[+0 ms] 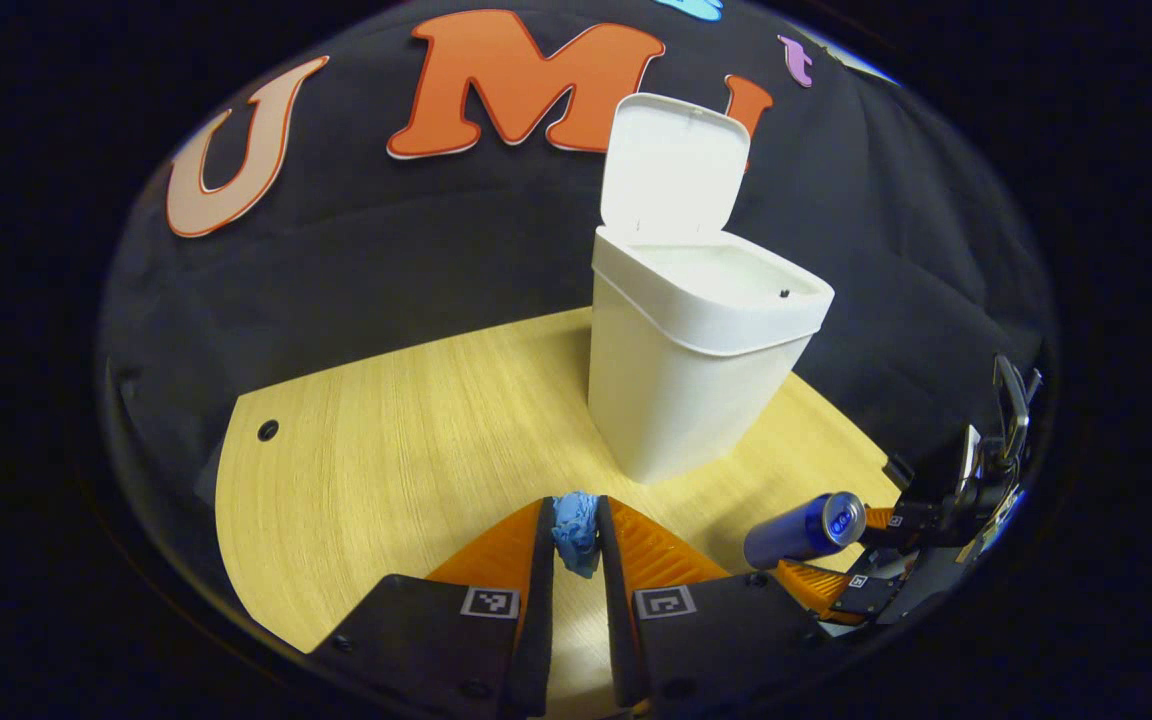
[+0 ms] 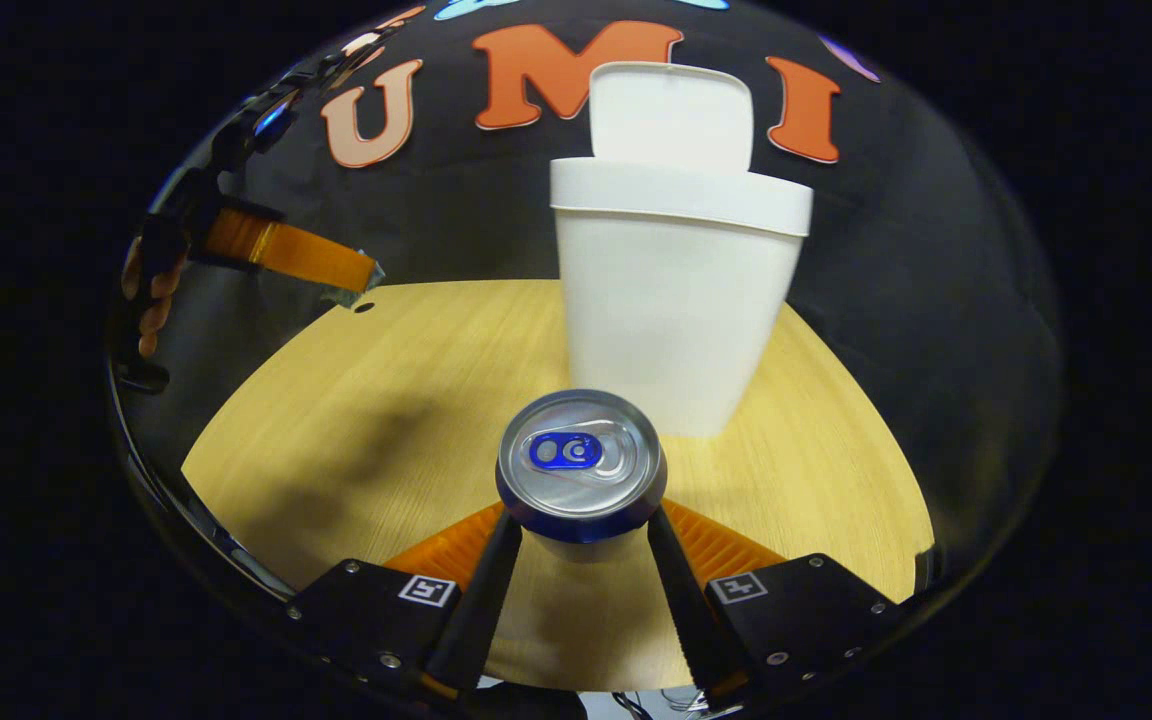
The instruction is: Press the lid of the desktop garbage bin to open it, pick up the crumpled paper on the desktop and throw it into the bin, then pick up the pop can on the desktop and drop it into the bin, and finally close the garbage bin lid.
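The white garbage bin stands on the wooden desktop with its lid flipped up. A blue crumpled paper is pinched in my left gripper, held over the desktop in front of the bin. In the right gripper view the bin is straight ahead with its lid raised. My right gripper is shut on the blue pop can, whose silver top faces the camera. The left gripper view shows the can lying sideways in the right gripper at lower right.
The wooden desktop has a small round hole near its far left corner. Black cloth walls close in behind the bin. In the right gripper view the left gripper and a hand hover at upper left.
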Available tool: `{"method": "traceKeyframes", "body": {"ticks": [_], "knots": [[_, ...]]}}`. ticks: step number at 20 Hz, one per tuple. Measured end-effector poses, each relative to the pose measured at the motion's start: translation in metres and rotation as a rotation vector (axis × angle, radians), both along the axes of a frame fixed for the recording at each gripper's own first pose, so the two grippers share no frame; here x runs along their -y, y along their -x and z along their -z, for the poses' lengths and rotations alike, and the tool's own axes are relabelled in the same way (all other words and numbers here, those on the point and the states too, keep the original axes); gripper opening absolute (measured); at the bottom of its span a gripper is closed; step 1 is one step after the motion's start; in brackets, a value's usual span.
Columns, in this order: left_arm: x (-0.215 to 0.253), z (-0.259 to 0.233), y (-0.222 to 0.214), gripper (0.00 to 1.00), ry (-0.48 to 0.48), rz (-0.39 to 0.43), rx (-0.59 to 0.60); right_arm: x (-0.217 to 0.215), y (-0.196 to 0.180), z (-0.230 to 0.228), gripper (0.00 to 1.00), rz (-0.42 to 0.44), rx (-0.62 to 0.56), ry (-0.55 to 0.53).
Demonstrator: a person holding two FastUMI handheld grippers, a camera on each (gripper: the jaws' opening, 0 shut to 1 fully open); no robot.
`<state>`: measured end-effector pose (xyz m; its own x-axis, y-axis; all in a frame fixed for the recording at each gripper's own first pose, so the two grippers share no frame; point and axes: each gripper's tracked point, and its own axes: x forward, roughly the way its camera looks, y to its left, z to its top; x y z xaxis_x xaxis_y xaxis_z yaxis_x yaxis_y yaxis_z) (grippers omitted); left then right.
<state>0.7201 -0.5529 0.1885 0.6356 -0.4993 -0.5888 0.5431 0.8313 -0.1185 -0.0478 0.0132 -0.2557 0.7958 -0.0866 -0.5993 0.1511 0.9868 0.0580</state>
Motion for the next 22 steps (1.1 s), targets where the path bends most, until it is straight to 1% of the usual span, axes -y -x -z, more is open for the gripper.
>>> {"method": "traceKeyframes", "body": {"ticks": [3,10,11,12,13,14,15,19,22], "knots": [[0.015,-0.024,-0.018,0.28,0.039,0.013,0.073,0.021,0.012,-0.001,0.77,0.071,0.0,-0.003],[0.05,-0.083,-0.042,0.28,0.139,0.047,0.205,0.052,0.06,-0.003,0.77,0.207,-0.003,-0.011],[0.057,-0.091,-0.046,0.28,0.153,0.05,0.222,0.056,0.066,-0.005,0.72,0.224,-0.001,-0.014],[0.063,-0.098,-0.048,0.28,0.172,0.051,0.237,0.059,0.072,-0.005,0.77,0.242,-0.002,-0.022],[0.071,-0.104,-0.05,0.28,0.188,0.059,0.249,0.062,0.077,-0.006,0.77,0.258,-0.001,-0.031],[0.076,-0.11,-0.051,0.28,0.2,0.063,0.266,0.068,0.084,-0.009,0.72,0.28,0.006,-0.028],[0.085,-0.116,-0.053,0.28,0.212,0.071,0.281,0.072,0.089,-0.011,0.77,0.293,0.008,-0.025],[0.109,-0.131,-0.057,0.28,0.247,0.092,0.314,0.084,0.104,-0.021,0.77,0.336,0.023,-0.017],[0.124,-0.137,-0.063,0.28,0.254,0.098,0.346,0.091,0.113,-0.027,0.77,0.361,0.03,-0.013]]}}
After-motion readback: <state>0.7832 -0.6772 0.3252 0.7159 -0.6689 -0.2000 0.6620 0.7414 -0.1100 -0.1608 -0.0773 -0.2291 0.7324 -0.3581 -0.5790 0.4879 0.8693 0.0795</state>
